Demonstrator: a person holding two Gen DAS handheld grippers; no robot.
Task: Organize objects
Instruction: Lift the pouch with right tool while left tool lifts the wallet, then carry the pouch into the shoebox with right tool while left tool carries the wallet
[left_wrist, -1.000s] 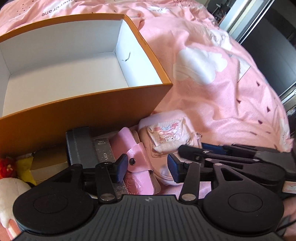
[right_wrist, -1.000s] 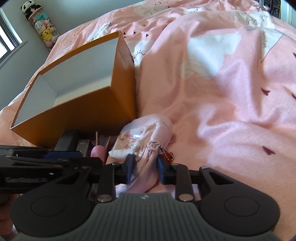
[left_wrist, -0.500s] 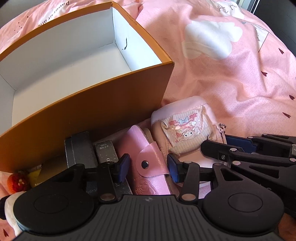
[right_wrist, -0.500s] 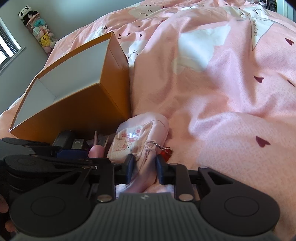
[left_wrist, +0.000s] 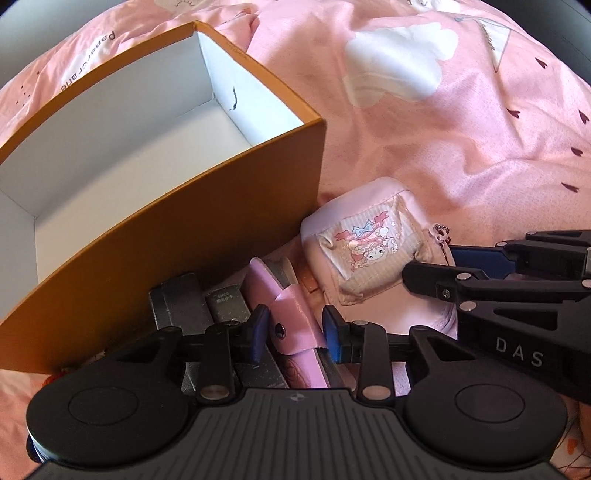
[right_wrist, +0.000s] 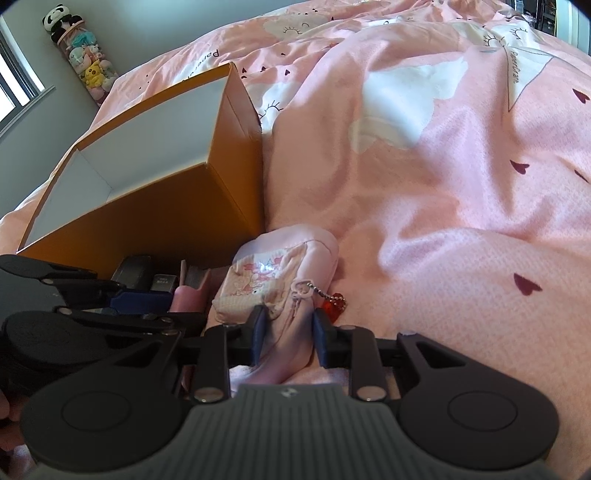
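Pink duvet (left_wrist: 461, 147) with white cloud prints covers the bed; everything rests on it.

Orange box (left_wrist: 177, 236), open top, white inside, nothing visible within. It sits on the duvet at the far side of the clutter, its near wall standing just behind the small items.

Pink pouch (right_wrist: 280, 273) with a cartoon print lies beside the box's near right corner, touching or nearly touching the wall. A bead chain with a red charm (right_wrist: 335, 305) hangs off its near end.

Right gripper (right_wrist: 287, 334): jaws narrow, pads pressed on the pouch's pinched near end; fabric fills the gap. The pouch rests on the duvet.

Left gripper (left_wrist: 295, 334): jaws closing around the pink wallet (left_wrist: 291, 314), which stands between the blue pads. Snap flap faces the camera. Left pad is at the flap's edge; whether the right pad touches I cannot tell.

Left of the wallet, against the box wall: a dark grey case (left_wrist: 177, 302) and a slimmer grey box (left_wrist: 227, 306) with a small label, side by side.

Far corner of the room, right wrist view: a column of plush toys (right_wrist: 79, 55) on the wall.
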